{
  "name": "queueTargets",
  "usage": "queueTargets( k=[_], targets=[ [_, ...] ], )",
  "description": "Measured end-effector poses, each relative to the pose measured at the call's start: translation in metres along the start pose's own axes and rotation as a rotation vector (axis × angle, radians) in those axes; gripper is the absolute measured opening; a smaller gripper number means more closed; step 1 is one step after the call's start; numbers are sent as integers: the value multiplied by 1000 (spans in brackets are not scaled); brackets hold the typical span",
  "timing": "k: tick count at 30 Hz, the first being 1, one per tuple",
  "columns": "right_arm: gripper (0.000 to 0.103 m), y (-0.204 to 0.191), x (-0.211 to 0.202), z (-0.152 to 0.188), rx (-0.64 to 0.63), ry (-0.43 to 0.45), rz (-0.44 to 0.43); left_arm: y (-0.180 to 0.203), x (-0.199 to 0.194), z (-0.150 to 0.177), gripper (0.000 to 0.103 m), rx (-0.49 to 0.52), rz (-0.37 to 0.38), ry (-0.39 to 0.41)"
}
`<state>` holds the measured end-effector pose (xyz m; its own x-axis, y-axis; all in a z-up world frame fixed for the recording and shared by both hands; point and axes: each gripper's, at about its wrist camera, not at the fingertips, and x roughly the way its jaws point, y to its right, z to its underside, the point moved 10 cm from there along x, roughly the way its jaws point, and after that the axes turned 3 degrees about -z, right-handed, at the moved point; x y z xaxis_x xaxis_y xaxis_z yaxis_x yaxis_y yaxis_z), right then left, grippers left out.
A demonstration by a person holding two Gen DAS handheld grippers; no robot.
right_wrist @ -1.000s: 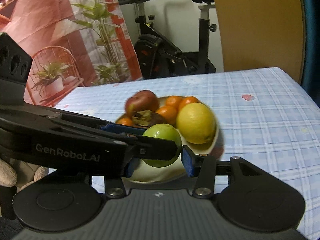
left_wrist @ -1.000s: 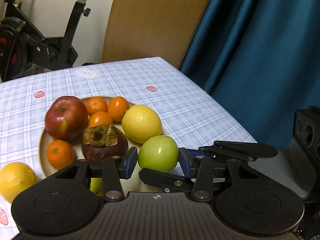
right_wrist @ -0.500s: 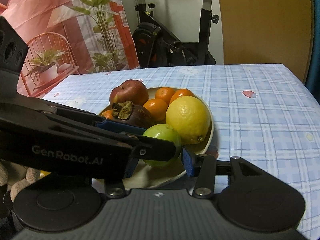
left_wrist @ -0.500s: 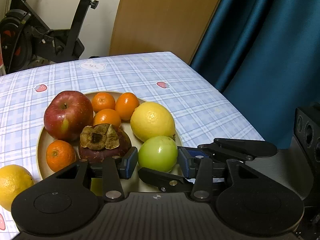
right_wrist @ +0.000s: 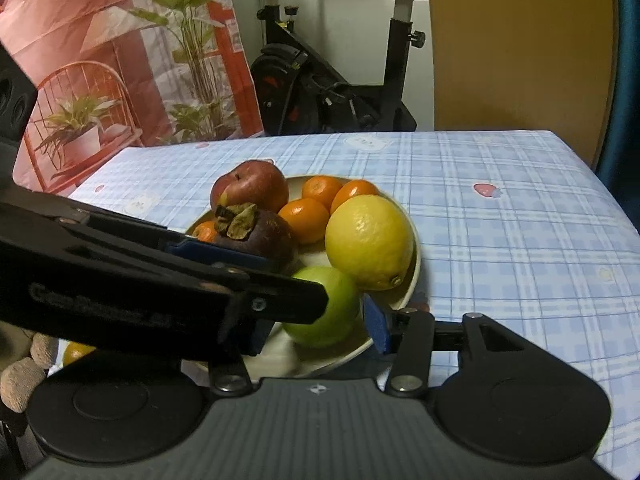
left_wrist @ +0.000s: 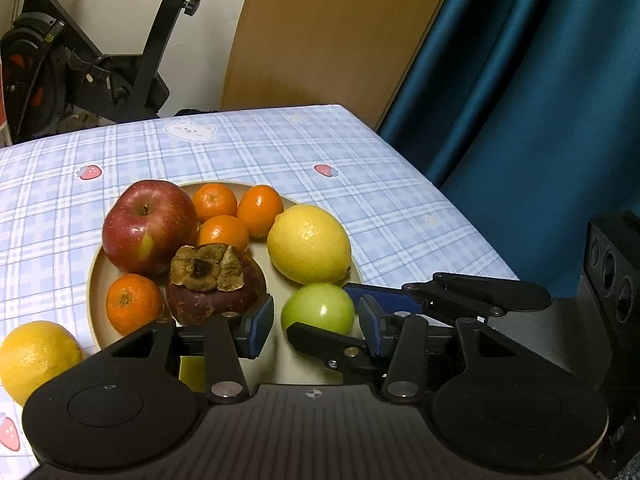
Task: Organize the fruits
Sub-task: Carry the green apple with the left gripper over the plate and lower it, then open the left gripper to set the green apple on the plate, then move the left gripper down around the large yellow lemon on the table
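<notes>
Both claws crowd the near edge of the plate (left_wrist: 96, 280) on the checked table (left_wrist: 380, 208). Right claw (right_wrist: 320, 322): blue pads either side of the green apple (right_wrist: 332, 320), which sits at the plate's near rim just below the lemon (right_wrist: 370, 240). The right pad looks just off the skin; the left pad is hidden behind the other device's finger, so I cannot tell if it is gripping or let go. In the left wrist view the right claw's fingers also flank the green apple (left_wrist: 318, 306), with contact unclear.

Left claw (left_wrist: 316, 326): jaws spread wide, nothing between the pads but bare plate, with the apple just ahead.

On the plate: red apple (left_wrist: 148, 228), mangosteen (left_wrist: 214, 284) with dried calyx, three mandarins at the back (left_wrist: 222, 212), and one mandarin front left (left_wrist: 132, 306). That last one is mostly hidden in the right wrist view.

A second yellow citrus (left_wrist: 38, 354) lies off the plate on the table, partly behind the left device body; only an orange sliver shows in the right wrist view. A gloved hand (right_wrist: 22, 372) is cut off at lower left there.
</notes>
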<state>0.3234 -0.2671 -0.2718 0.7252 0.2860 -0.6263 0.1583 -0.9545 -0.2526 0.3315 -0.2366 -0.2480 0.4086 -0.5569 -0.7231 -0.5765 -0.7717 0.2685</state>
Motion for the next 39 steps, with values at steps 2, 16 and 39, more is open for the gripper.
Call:
queueTargets(
  k=[2, 16, 39],
  targets=[
    [51, 0, -4, -1, 2, 7, 6, -3, -6, -1, 50, -3, 0, 2],
    [51, -31, -33, -28, -18, 101, -50, -40, -86, -15, 55, 55, 18, 108],
    [62, -153, 59, -29, -382, -44, -211, -172, -106, 7, 59, -129, -120, 121]
  ],
)
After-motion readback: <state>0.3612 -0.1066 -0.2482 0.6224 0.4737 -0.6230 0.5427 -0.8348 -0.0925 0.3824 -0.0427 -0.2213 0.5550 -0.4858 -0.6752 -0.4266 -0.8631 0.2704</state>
